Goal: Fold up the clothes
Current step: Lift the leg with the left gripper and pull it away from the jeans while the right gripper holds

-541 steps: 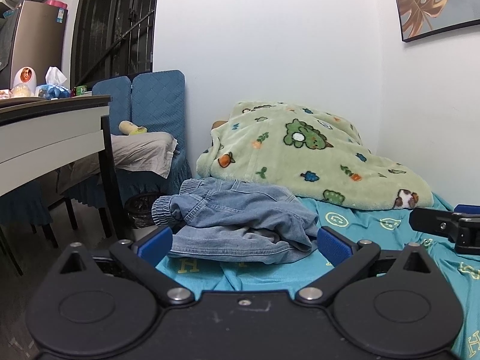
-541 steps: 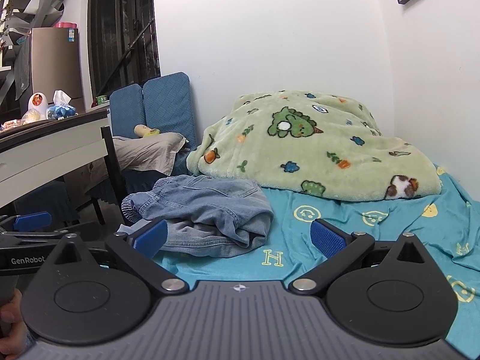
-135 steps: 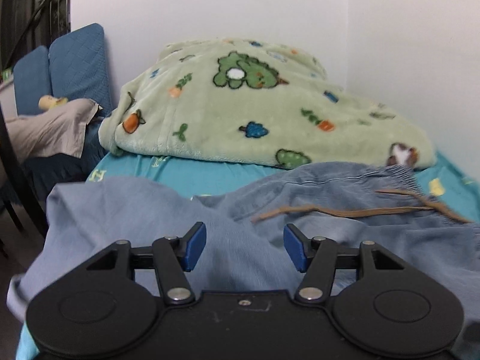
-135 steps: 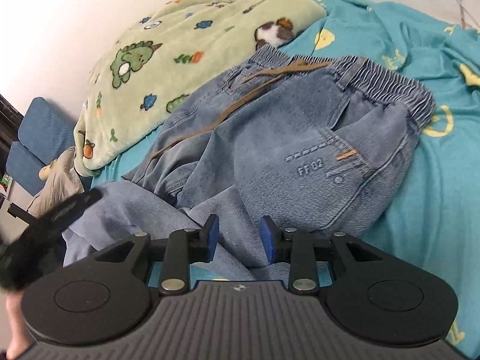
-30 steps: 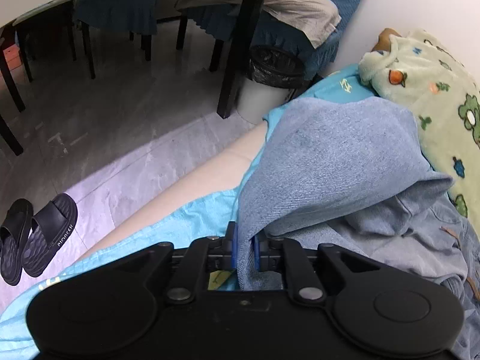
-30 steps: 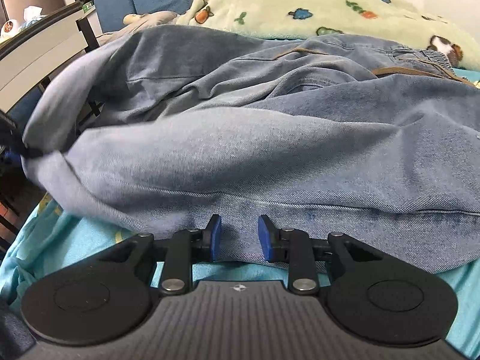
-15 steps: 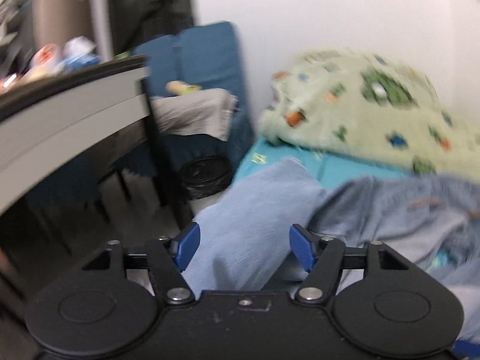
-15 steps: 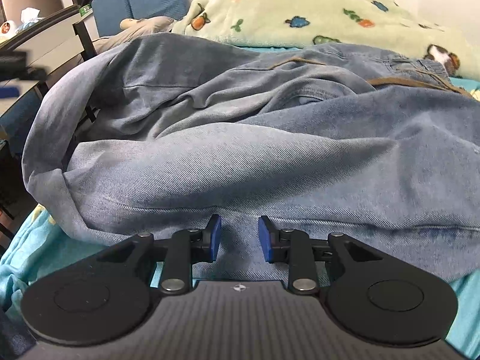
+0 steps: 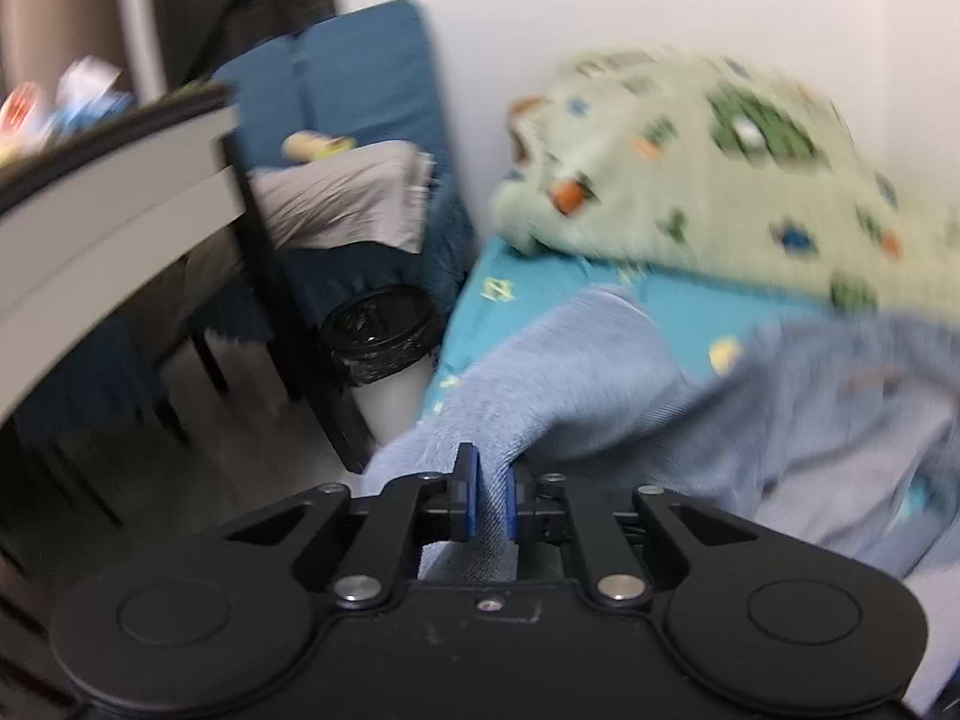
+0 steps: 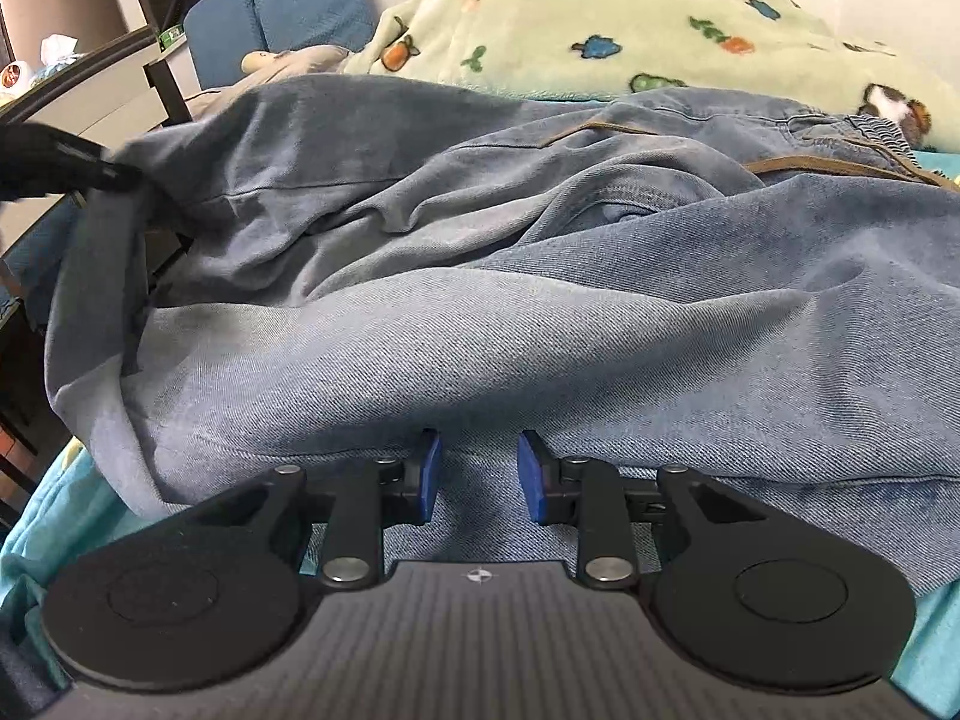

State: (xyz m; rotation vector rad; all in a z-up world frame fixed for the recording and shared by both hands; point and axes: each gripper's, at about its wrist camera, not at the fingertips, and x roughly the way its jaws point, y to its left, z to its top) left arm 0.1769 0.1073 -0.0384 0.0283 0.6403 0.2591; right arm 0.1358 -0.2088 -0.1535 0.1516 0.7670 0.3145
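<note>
**Jeans half spread on the bed, one leg end pinched by the left tongs.**

The left gripper [image 9: 487, 501] has its blue pads pressed together on a fold of the jeans [image 10: 540, 276], lifting that leg end at the bed's edge, with the trash bin [image 9: 378, 336] on the floor ahead and to its left. The right gripper [image 10: 479, 477] lies low and level over the near hem, its fingers part-way apart with denim between them but not pinched. The jeans sprawl ahead of both tongs across the teal sheet [image 9: 672, 306], the green blanket [image 10: 630, 18] beyond. To do this step well, the raised leg should probably be drawn taut and laid flush over the other, hems matched, while the right tongs anchor the lower layer so that it does not drag. The left view is blurred.
</note>
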